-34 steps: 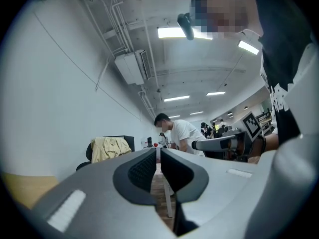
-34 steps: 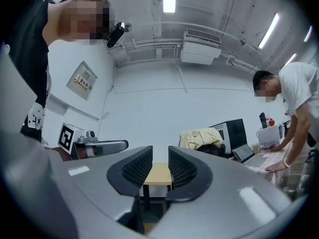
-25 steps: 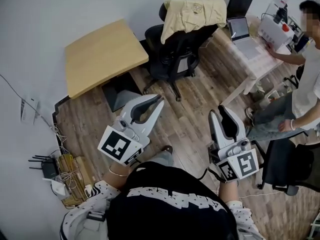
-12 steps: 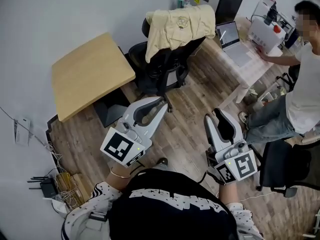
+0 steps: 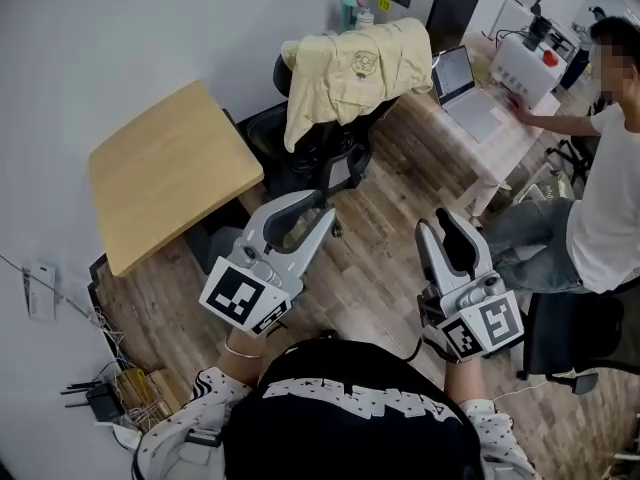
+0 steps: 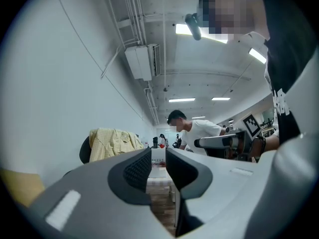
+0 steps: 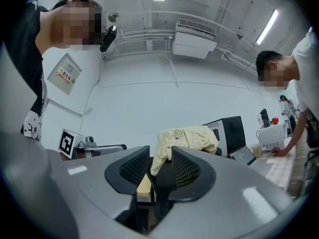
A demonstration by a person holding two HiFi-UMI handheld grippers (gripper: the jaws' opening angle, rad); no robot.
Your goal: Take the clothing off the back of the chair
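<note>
A pale yellow shirt [image 5: 355,63] hangs over the back of a black office chair [image 5: 310,143] at the top middle of the head view. My left gripper [image 5: 322,208] is held out short of the chair's base; its jaws are opening, with a narrow gap and nothing between them. My right gripper [image 5: 440,224] is to the right over the wood floor, its jaws also opening and empty. The left gripper view has the shirt [image 6: 113,142] far off to the left of the left gripper [image 6: 158,156]. In the right gripper view the shirt [image 7: 185,139] sits just beyond the right gripper [image 7: 160,158].
A light wooden table [image 5: 165,168] stands left of the chair. To its right is a white desk [image 5: 500,133] with a laptop [image 5: 462,78], where a seated person [image 5: 600,208] works. Another black chair [image 5: 570,338] is at the lower right. Cables and a router [image 5: 95,400] lie by the left wall.
Both grippers and the head view have come closer to the chair, which now sits lower and nearer in the head view. The left jaws have parted slightly.
</note>
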